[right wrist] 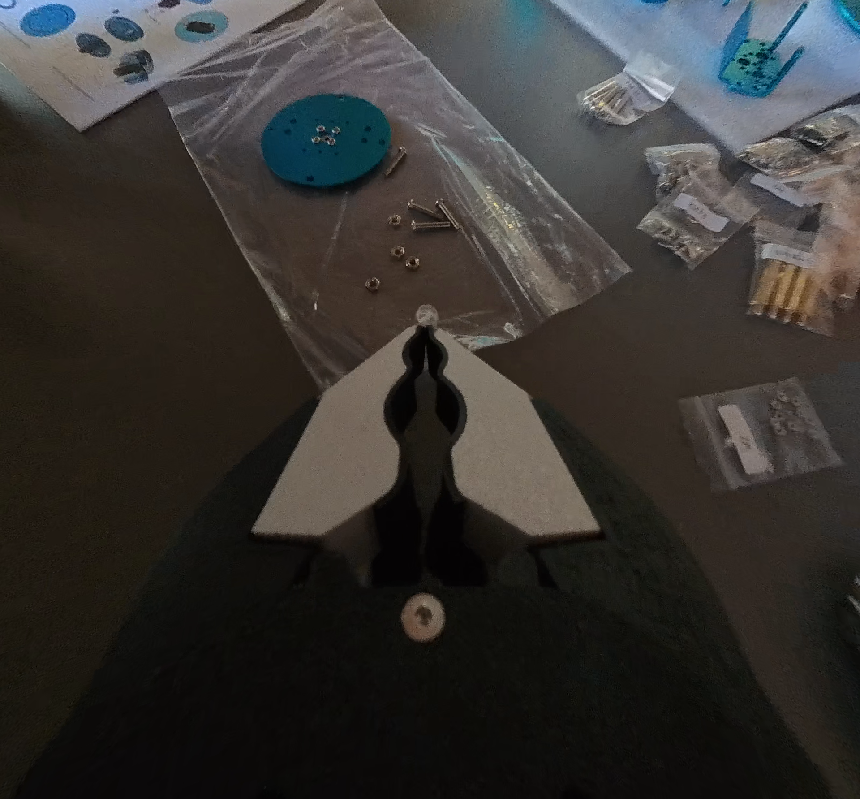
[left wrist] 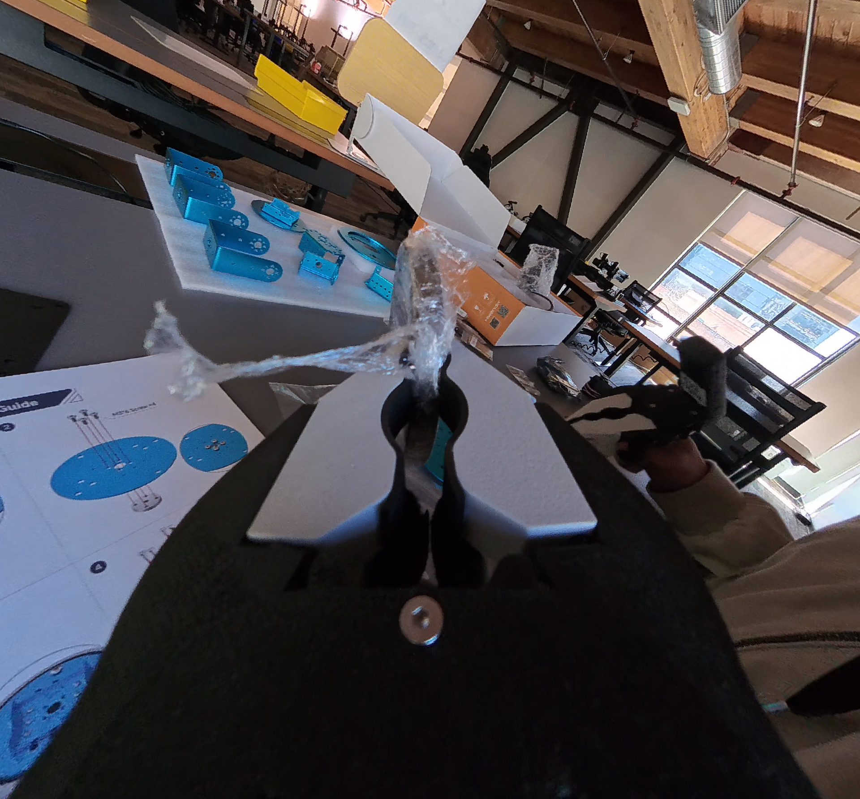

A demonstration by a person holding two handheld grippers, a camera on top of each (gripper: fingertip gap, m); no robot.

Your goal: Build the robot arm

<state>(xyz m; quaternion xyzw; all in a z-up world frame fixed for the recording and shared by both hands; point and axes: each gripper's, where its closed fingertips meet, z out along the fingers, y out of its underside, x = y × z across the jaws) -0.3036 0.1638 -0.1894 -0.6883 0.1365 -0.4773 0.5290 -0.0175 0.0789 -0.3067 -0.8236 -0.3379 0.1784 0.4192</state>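
My left gripper [left wrist: 435, 364] is shut on a plastic-wrapped part [left wrist: 421, 278], a dark flat piece with a blue edge, held up edge-on above the table. A torn strand of clear wrap [left wrist: 279, 362] stretches off it to the left. My right gripper [right wrist: 424, 332] is shut, with a small clear scrap [right wrist: 424, 313] at its tip, above the near edge of a flat clear bag [right wrist: 465, 171]. On that bag lie a blue disc [right wrist: 323, 141], a few screws [right wrist: 433, 218] and several nuts [right wrist: 400, 250]. The right gripper also shows in the left wrist view [left wrist: 651, 409], in a person's hand.
A printed instruction sheet [left wrist: 93, 474] lies at the left, also in the right wrist view [right wrist: 139, 8]. A white foam sheet [left wrist: 163, 199] carries several blue brackets. An open orange-and-white box [left wrist: 512, 311] stands behind. Small bags of hardware [right wrist: 698, 218] and one flat bag [right wrist: 758, 432] lie at the right. About 30 centimetres separates my left fingertips from my right. Between my right fingertips and the blue disc [right wrist: 323, 141] there is roughly 15 centimetres.
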